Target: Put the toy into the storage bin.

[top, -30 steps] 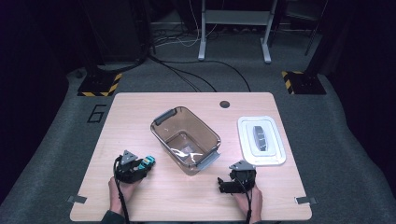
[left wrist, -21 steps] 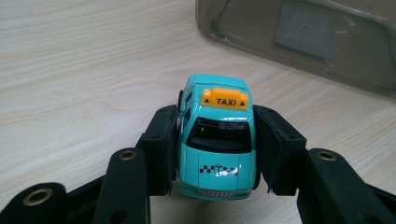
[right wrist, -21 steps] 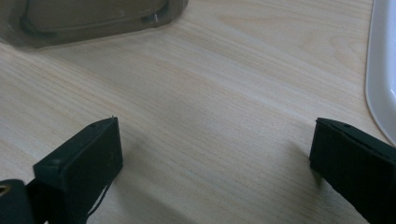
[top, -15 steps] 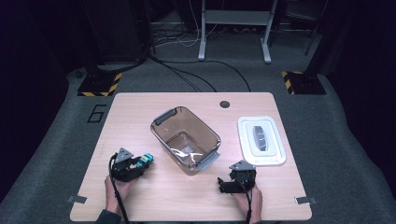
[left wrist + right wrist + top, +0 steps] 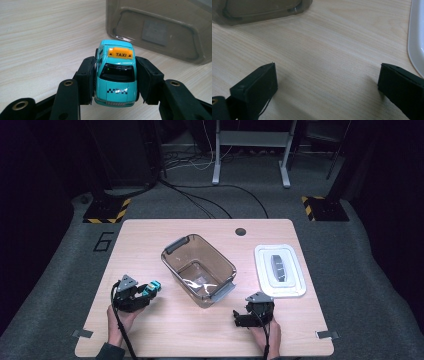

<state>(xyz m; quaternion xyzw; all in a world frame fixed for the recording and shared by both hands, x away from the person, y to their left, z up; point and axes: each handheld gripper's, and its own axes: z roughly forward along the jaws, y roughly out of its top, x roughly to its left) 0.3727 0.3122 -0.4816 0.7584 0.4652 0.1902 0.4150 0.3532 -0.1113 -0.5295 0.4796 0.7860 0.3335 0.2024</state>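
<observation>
A small turquoise toy taxi (image 5: 115,75) with an orange TAXI sign sits between the jaws of my left gripper (image 5: 115,80), which is shut on its sides. In the high view that gripper (image 5: 142,292) is at the table's front left with the toy taxi (image 5: 151,288) at its tip, left of a clear brownish plastic bin (image 5: 199,269). The bin (image 5: 160,27) lies just beyond the taxi. My right gripper (image 5: 240,318) rests near the front edge, right of centre; its jaws (image 5: 324,85) stand wide open over bare wood.
A white lid (image 5: 280,270) with a dark handle lies at the right of the wooden table (image 5: 150,240); its edge (image 5: 415,37) is near my right gripper. A cable hole (image 5: 240,231) sits at the table's far edge. Dark floor surrounds the table.
My left gripper with the taxi has drifted slightly left and toward the front edge. The right gripper has stayed put.
</observation>
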